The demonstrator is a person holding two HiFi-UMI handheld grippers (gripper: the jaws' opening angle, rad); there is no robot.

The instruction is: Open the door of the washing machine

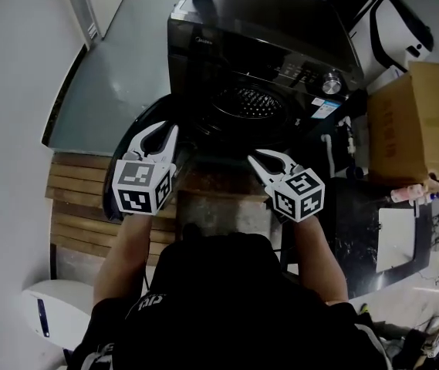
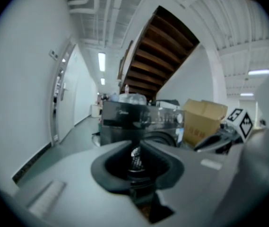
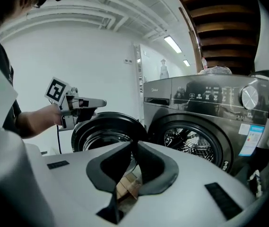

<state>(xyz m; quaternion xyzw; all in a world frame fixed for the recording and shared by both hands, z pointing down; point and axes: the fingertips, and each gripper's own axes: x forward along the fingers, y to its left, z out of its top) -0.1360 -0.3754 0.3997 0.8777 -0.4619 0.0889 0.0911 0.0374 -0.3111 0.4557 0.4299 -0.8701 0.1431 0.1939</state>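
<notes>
Both tongs were drawn almost together on nothing: the left tongs (image 1: 167, 129) hung in front of the washing machine (image 1: 265, 45), toward its left as the head view showed it. The right tongs (image 1: 254, 160) hung in front of it toward the right, below the drum opening (image 1: 250, 102). The door (image 3: 101, 122) already stood swung wide off the machine's front, hinged at the left of the opening, so the steel drum showed bare. From the right gripper view the left tongs sat just above the door's top rim; whether they touched it could not be told.

The door looked a stiff, round piece, a dark moulded ring around a window, probably weighty enough to carry on swinging once pushed, and free only along its hinge arc. Its rim looked smooth and likely slippery to narrow pads. The best hold seemed the free edge farthest from the hinge, where least force would move it. The opening itself appeared done.
</notes>
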